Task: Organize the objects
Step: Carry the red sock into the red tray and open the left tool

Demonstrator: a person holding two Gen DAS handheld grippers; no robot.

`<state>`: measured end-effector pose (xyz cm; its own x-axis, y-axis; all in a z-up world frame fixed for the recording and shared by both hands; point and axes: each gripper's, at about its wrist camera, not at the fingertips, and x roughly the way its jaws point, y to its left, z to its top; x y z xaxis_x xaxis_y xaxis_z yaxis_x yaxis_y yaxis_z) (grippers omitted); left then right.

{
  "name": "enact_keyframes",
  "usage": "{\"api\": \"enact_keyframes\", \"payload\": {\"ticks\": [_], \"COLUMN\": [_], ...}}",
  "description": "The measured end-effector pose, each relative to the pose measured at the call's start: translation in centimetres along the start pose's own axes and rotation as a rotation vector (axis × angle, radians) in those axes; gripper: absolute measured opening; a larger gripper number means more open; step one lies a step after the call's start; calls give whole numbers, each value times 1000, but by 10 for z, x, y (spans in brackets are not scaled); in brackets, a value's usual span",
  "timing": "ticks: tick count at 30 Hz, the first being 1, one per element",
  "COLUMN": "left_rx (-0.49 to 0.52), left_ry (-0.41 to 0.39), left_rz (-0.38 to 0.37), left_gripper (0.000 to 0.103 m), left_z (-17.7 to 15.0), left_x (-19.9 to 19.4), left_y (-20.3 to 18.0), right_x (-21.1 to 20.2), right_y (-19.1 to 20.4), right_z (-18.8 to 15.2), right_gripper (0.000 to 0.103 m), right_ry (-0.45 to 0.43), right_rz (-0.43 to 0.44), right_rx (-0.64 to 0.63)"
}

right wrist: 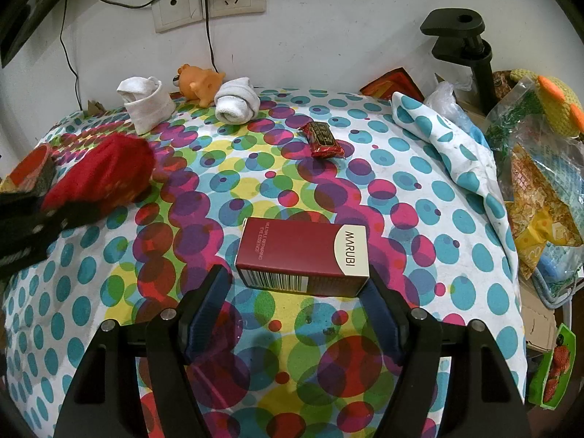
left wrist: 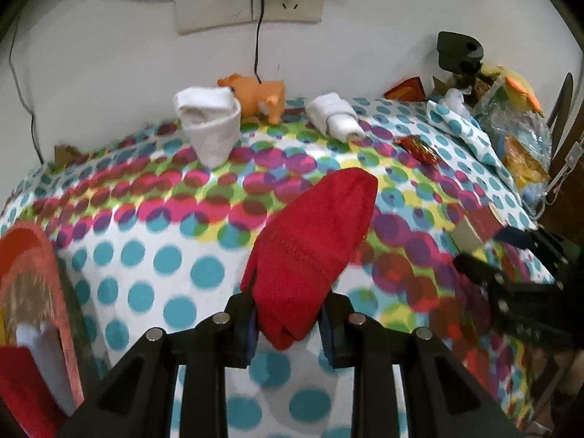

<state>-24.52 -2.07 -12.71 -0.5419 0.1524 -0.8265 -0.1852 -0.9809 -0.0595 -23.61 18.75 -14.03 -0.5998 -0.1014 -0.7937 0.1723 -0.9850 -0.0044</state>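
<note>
A red sock (left wrist: 314, 241) hangs forward from my left gripper (left wrist: 288, 303), which is shut on its near end, above the spotted tablecloth (left wrist: 153, 255). From the right wrist view, the same red sock (right wrist: 106, 175) and left gripper (right wrist: 33, 219) appear at the left edge. My right gripper (right wrist: 295, 284) stands open low over the cloth. A maroon MARUBI box (right wrist: 303, 255) lies flat just past its fingertips; a gap shows at the left finger (right wrist: 208, 299). Two rolled white socks (right wrist: 146, 106) (right wrist: 237, 100) sit near the wall.
An orange toy animal (right wrist: 200, 82) lies between the white socks by the wall. A red foil packet (right wrist: 325, 140) rests mid-table. An orange-rimmed container (left wrist: 36, 255) at the left holds red and white items. Bags, a folded cloth corner (right wrist: 449, 146) and a black clamp (right wrist: 456, 36) crowd the right side.
</note>
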Motion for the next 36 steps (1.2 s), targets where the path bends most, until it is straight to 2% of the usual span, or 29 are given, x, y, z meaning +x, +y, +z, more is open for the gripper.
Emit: {"api": "enact_keyframes", "payload": {"ticks": [8, 18, 28, 36], "left_rx": [-63, -87, -168, -247], "left_ry": [-5, -47, -116, -145], "left_rz": [-26, -29, 19, 127], "left_gripper": [27, 27, 27, 27], "left_z": [-32, -53, -66, -79], "left_x": [-38, -82, -135, -164], "left_y": [23, 44, 95, 151], "right_x": [0, 0, 0, 0], "right_y": [-1, -1, -1, -1], "right_z": [0, 0, 1, 1], "right_gripper": [72, 72, 72, 72], "right_ry": [0, 0, 0, 1], "right_rz": [0, 0, 0, -1], "right_rx": [-1, -1, -1, -2]}}
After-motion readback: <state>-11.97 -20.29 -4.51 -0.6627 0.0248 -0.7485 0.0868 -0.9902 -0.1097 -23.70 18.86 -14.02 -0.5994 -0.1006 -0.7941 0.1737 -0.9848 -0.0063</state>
